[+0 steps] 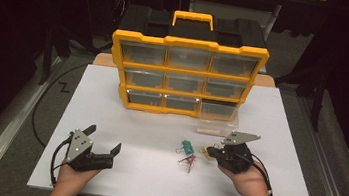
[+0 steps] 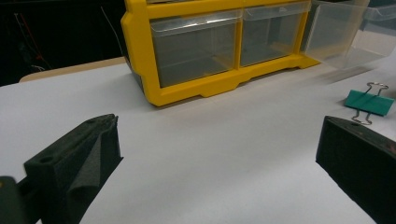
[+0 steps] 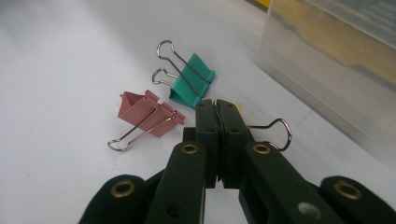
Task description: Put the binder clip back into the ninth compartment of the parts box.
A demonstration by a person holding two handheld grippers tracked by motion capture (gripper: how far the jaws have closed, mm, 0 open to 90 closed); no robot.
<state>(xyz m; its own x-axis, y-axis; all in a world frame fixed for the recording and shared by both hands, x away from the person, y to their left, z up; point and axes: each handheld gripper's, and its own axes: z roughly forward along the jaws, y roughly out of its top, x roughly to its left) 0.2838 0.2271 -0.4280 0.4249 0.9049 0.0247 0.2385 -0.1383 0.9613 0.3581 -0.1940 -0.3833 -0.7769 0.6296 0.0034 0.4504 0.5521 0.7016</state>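
1. In the high view my right gripper [image 1: 212, 152] sits low on the white bench [image 1: 143, 175], right of the clips. Its jaws are pressed together on a yellow binder clip [image 1: 204, 151], which lies just under the tips.
2. The right gripper view brings out what the high view blurs: a wire handle loop of the yellow binder clip [image 3: 280, 133] sticks out beside the closed jaws, and only a sliver of its pale yellow body shows past them.
3. My left gripper [image 1: 104, 146] rests at the bench's near left; its jaws stand wide apart with nothing between them.
4. A green binder clip [image 3: 191, 79] and a pink binder clip [image 3: 144, 114] lie just beside each other, folded metal with wire handles.
5. The yellow-framed organizer [image 1: 186, 71] stands upright at the back, with clear plastic drawers; one clear drawer [image 1: 218, 116] is pulled out at bottom right.
6. I can read no writing anywhere.
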